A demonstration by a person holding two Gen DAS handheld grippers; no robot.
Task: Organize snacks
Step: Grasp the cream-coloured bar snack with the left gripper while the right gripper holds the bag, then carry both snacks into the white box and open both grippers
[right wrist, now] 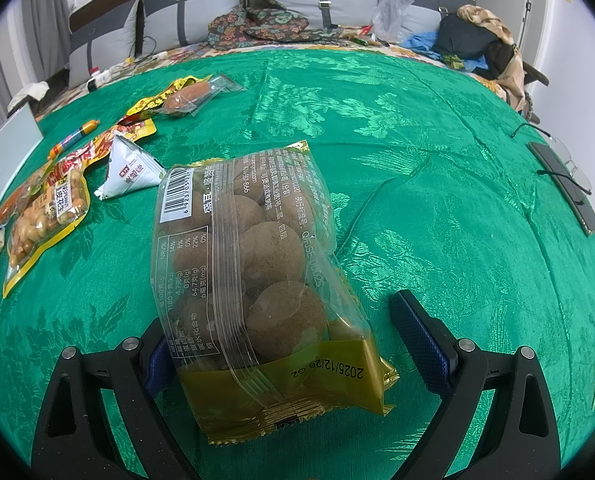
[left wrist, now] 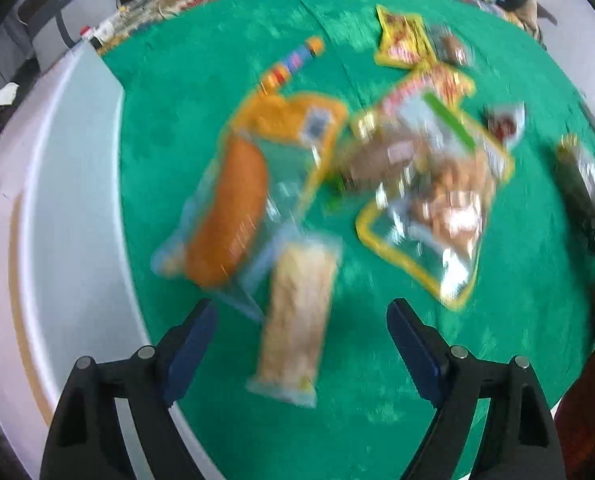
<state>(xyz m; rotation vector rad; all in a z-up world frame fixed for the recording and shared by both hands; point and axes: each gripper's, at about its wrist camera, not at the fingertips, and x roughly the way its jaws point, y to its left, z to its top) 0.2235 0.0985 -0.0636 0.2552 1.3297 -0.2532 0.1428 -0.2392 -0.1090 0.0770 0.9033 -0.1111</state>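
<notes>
The left tool (left wrist: pixel 301 344) stands wide above a long pale snack bar (left wrist: pixel 297 312) on the green bed cover (left wrist: pixel 169 120), pads not touching it. The right tool (right wrist: pixel 281 344), also wide, straddles a bag of brown balls (right wrist: pixel 257 272). I judge gathering is underway; next, close on the bar.
</notes>
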